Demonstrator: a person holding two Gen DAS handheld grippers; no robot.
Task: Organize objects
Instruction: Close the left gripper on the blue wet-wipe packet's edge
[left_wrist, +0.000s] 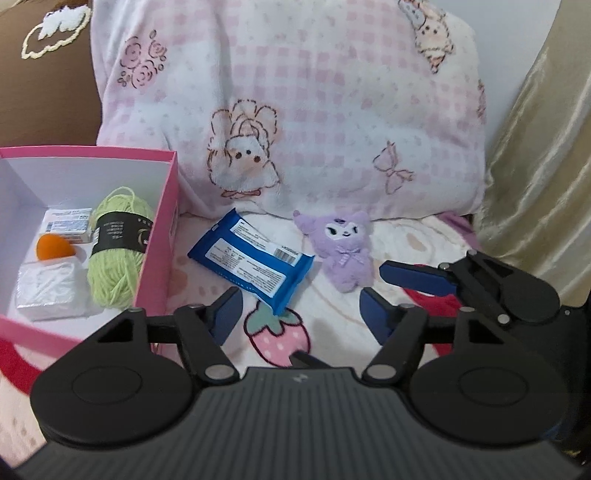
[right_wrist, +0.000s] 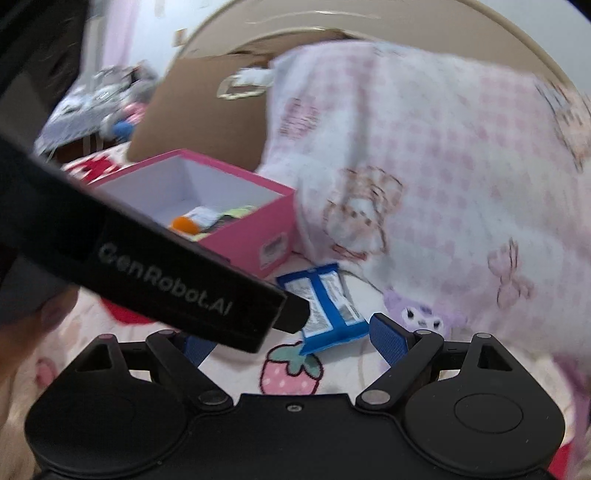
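Left wrist view: I am getting even, soft indoor light, sharp centre, faint shadows beneath blue packet (left_wrist: 251, 260). Edges bending, fisheye corners darkening. Right wrist view: I am seeing heavy motion smear across pink checked blanket (right_wrist: 443, 166); black bar (right_wrist: 166, 273) looming dark. No glare showing.

Blue packet (left_wrist: 251, 260) and purple plush (left_wrist: 341, 253) beside pink box (left_wrist: 157, 236).

On the bed (left_wrist: 207, 295), the box (left_wrist: 157, 236) is sitting at the left, holding the yarn (left_wrist: 118, 251) along its right wall and small packets left of it. The flat packet (left_wrist: 251, 258) is lying just right of the box, the plush toy (left_wrist: 343, 251) right of that; the pillow (left_wrist: 314, 110) is leaning behind both.
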